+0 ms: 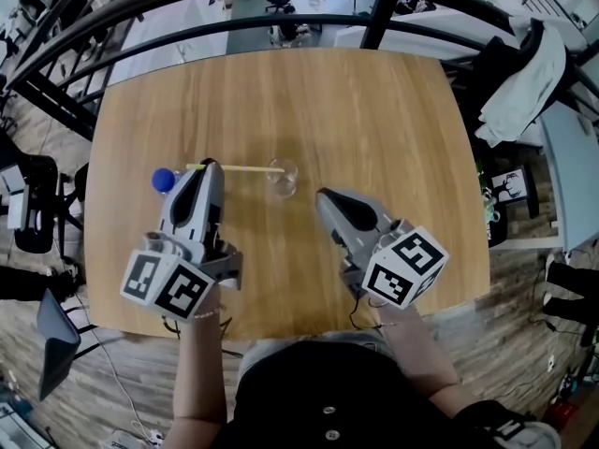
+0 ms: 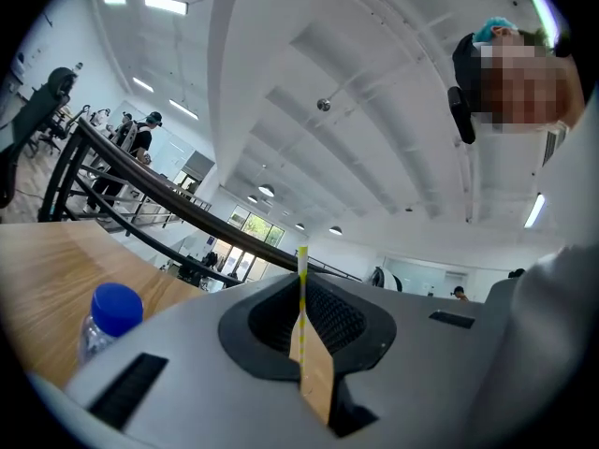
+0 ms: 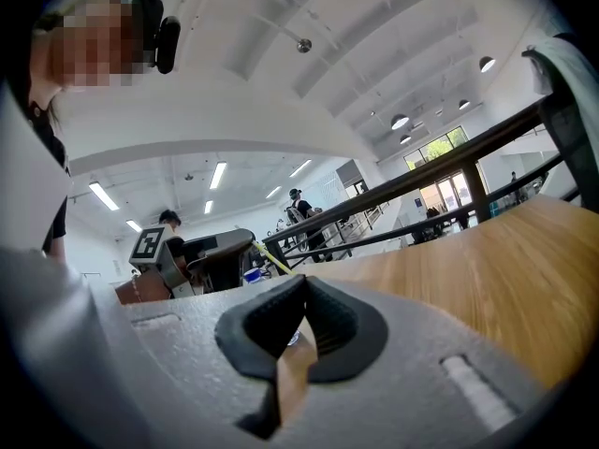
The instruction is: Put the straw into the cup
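— Wooden table [image 1: 374, 110] underneath, pale grain, rounded corners. Nearest the camera?
— Dark top [image 1: 328, 391] at the bottom edge, then a marker cube [image 1: 168, 283] at the near end of each gripper, over the near half of the table.
— Left gripper [image 1: 210, 166]?
— Pointing toward the far side, jaws clamped on the straw [image 1: 239, 167]. In the left gripper view, thin pale-yellow straw [image 2: 301, 269] standing up from between the pressed pads.
— Lie of the straw from the head view?
— Level and crosswise, running right from the left gripper's tip to the rim of the cup [image 1: 284, 179]. End at or over the mouth; inside or not, impossible to tell.
— Right gripper [image 1: 324, 195]?
— Just right of the cup, tip aimed toward it but apart from it. Jaws together, tips meeting, nothing gripped between them.
— Cup itself?
— Clear glass, upright, near the table's middle, between the two gripper tips.
— Anything else on the table?
— Small bottle [image 1: 164, 180] with a blue cap, just left of the left gripper. Same bottle [image 2: 110, 316] low at the left in the left gripper view.
— Beyond the far edge?
— Black curved railing [image 1: 281, 7], and a pale cloth [image 1: 529, 78] draped over it at the right.
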The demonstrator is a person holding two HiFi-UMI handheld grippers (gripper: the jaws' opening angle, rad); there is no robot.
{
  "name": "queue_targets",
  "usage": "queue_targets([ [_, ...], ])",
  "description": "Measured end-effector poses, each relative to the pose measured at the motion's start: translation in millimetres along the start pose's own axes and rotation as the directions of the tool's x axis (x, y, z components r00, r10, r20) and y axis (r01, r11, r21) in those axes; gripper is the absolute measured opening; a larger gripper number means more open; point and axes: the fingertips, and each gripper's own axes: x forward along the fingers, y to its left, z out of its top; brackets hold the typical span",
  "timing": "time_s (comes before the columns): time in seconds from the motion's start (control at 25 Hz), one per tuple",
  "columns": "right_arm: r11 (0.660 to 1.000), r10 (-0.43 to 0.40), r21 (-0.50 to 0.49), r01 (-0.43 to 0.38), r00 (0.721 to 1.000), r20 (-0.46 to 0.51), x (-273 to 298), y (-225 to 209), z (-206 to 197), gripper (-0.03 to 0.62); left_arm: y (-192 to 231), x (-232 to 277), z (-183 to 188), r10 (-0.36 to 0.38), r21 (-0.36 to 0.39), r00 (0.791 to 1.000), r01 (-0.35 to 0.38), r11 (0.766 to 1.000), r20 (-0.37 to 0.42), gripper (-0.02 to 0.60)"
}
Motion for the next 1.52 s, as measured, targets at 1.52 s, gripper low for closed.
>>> queue_targets([
  [1.52,0.993,0.035,0.114,-0.02,0.991,-0.129,29,-34,-55,-0.002,27,41,-100,0.041,-0.036,0.975,-0.05,0.998,-0.219,0.034],
])
